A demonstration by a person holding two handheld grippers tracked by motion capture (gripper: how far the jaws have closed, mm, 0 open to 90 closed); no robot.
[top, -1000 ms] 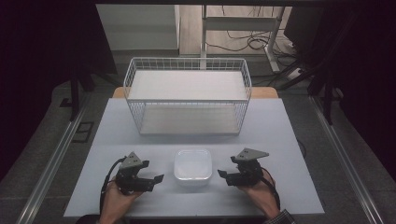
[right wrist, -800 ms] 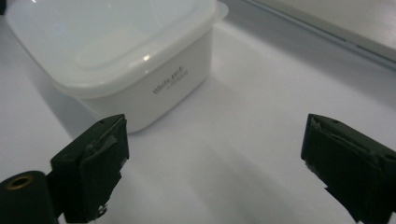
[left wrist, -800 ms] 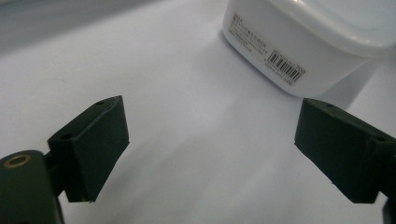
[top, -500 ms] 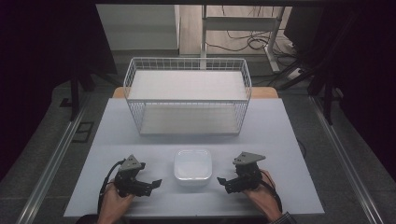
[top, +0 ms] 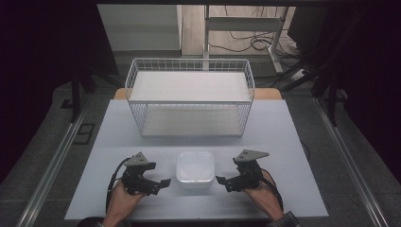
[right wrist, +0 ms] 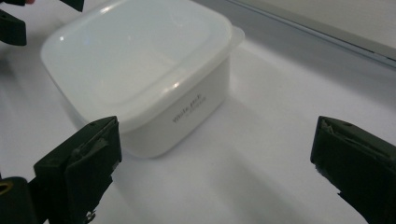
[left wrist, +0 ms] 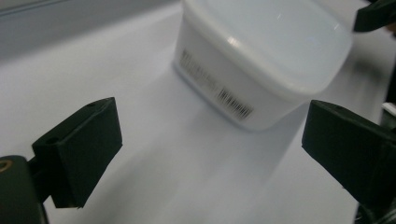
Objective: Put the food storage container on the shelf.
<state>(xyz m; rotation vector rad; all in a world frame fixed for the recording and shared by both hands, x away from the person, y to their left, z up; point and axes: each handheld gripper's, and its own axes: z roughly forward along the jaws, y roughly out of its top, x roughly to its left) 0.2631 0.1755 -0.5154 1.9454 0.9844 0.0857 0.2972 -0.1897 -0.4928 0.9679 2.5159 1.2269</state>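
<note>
Flanking lidded container point(top: 194, 169): left gripper point(top: 158, 182), right gripper point(top: 226, 179), jaws wide.

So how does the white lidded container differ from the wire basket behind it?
The white lidded container is solid plastic with rounded corners; the wire basket is an open white grid with straight sides. The container is closed by a lid, the basket open on top. The container is much smaller and sits at the near edge of the table between the open left gripper and right gripper; the basket stands farther back. Both are white and rest on the table.
</note>
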